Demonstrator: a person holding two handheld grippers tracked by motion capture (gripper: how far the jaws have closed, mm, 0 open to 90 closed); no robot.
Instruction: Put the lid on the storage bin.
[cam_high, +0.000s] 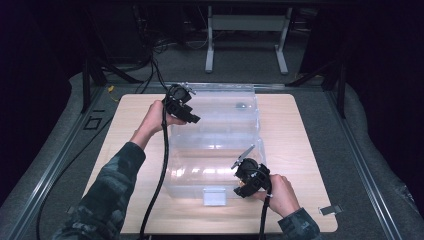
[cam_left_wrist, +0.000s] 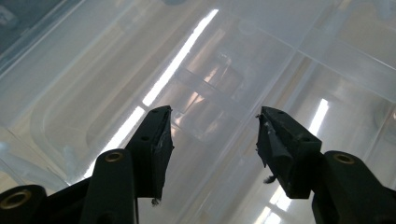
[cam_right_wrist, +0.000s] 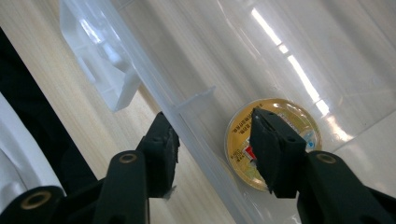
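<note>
1. High view: fixed above the near table (cam_high: 310, 150) edge, facing forward and down, taking in the whole clear plastic box (cam_high: 220, 140).
2. Left gripper view: close over the box lid (cam_left_wrist: 140, 70), looking along its jaws.
3. Right gripper view: close at the box's near rim (cam_right_wrist: 187, 112); the box shared by all three views.

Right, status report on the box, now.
Left gripper open over clear box, far corner. Right gripper straddles near rim, not pinching. Nothing in the way.

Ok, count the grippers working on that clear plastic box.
2. The left gripper is at the clear plastic box's far left corner; the right gripper straddles its near right rim. None seems hidden.
</note>
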